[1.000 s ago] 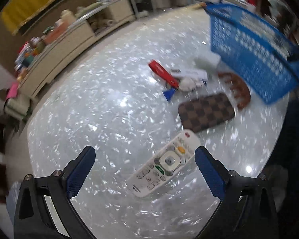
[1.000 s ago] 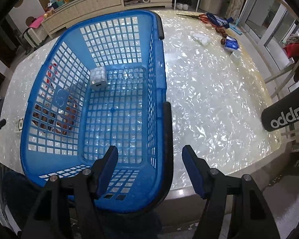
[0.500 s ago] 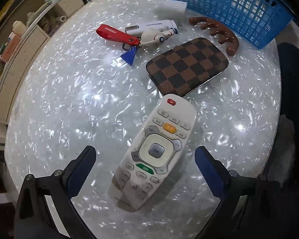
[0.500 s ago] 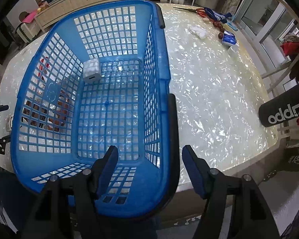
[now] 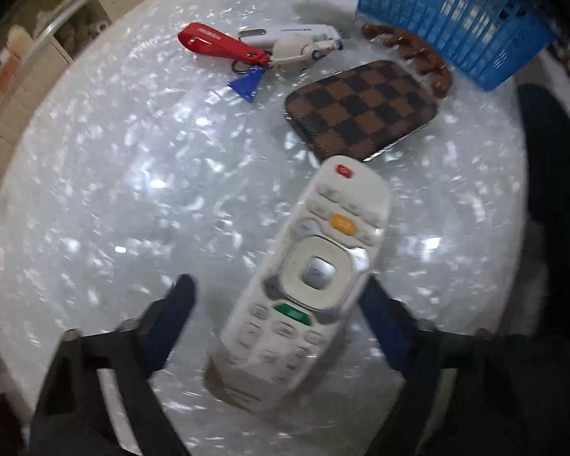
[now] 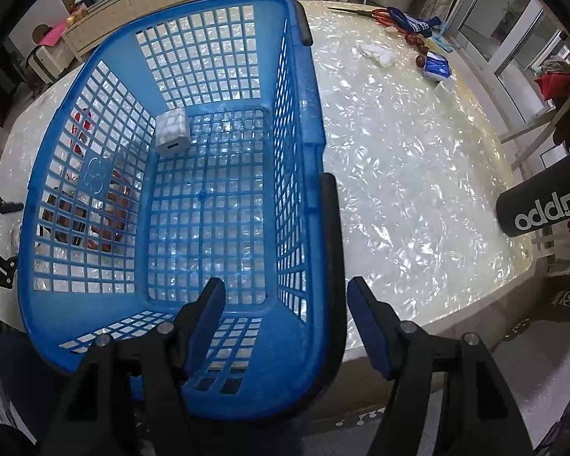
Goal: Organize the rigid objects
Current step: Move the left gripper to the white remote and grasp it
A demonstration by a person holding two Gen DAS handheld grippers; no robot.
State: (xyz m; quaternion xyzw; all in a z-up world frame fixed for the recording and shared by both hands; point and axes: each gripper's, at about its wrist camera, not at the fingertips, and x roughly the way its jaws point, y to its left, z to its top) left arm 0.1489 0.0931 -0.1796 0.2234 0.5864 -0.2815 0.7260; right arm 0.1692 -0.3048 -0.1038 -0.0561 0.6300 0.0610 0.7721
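Pearly tabletop [image 5: 114, 190], blue basket [image 6: 304, 87] at its edge.
Left hand-held gripper [image 5: 281, 304] jaws, just closing, straddle white remote [image 5: 304, 285], left pad not touching; right hand-held gripper [image 6: 285, 315] straddles basket wall, jaws apart.

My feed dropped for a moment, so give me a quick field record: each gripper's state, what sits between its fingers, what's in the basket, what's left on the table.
left gripper: jaws just closing around the white remote control; left pad clear of it
right gripper: open, astride the blue plastic basket rim
basket contents: small white cube charger
left on table: brown checkered wallet, red keychain, brown wavy wooden piece
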